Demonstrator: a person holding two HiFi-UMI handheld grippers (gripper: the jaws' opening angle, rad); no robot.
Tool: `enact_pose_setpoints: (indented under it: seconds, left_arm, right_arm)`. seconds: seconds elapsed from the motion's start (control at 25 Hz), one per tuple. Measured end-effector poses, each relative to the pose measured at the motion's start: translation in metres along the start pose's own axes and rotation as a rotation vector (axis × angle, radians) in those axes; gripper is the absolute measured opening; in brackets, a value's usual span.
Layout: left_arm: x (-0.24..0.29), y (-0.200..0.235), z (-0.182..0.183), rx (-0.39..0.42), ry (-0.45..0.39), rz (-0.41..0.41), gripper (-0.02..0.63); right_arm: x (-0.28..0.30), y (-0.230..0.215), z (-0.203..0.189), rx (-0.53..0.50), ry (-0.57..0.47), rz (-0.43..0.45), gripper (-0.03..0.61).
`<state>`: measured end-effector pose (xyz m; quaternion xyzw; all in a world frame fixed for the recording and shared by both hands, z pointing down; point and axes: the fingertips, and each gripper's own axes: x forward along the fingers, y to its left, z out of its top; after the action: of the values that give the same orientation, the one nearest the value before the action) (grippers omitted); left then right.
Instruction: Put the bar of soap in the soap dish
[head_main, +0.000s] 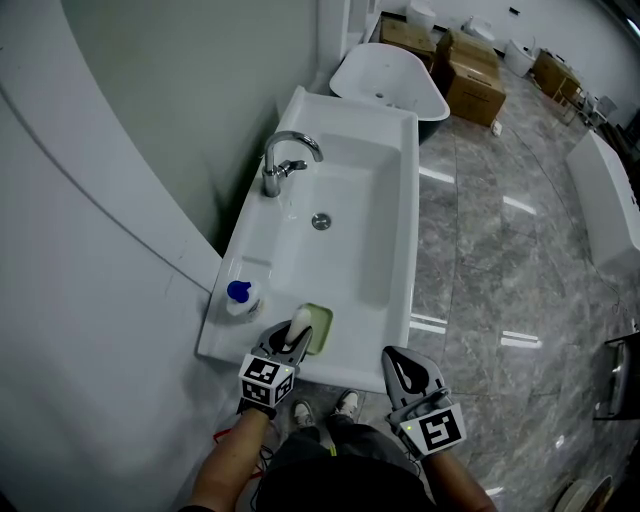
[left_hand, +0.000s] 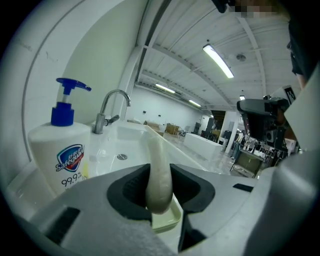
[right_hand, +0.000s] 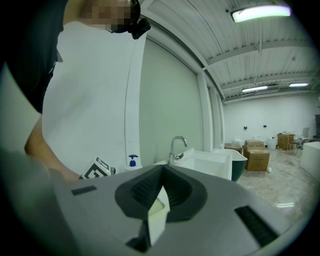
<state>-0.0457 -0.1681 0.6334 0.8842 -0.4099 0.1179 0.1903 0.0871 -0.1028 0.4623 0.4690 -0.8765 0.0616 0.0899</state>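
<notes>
The left tool (head_main: 294, 338) is clamped on the bar of soap (left_hand: 159, 170). Its jaws stand about half apart and press on the bar's two broad faces, so the pale bar stands on edge and sticks out past the jaw tips. That hold probably serves the task: the narrow lower edge can go into the dish first, and the jaws can let go without touching the dish wall.

The bar hangs just above the pale green soap dish (left_hand: 167, 220), which sits on the near rim of the white washbasin (head_main: 395, 250), at about 6 o'clock from the drain (head_main: 321, 221). Whether the bar already touches the dish cannot be told. What shows of the dish is empty.

The right tool (right_hand: 161, 172) is held back off the basin's front edge, at about 4 o'clock from the dish. Its jaw tips are together with nothing between them, and it appears to be keeping out of the way.

A pump bottle of hand soap (left_hand: 57, 150) stands at 9 o'clock from the dish, near it but apart. The basin bowl holds nothing, and no water is seen running from the faucet (head_main: 285, 155) at 12 o'clock.
</notes>
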Motion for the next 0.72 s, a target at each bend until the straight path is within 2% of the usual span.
enact_pose_setpoints:
  seconds: [0.56, 0.72]
  left_arm:
    - [0.033, 0.0, -0.031, -0.082, 0.206, -0.02, 0.114]
    - [0.037, 0.0, -0.035, -0.137, 0.246, -0.019, 0.114]
  right_arm:
    - [0.001, -0.003, -0.004, 0.014, 0.005, -0.007, 0.012]
    - [0.001, -0.005, -0.004, 0.015, 0.007, -0.007, 0.012]
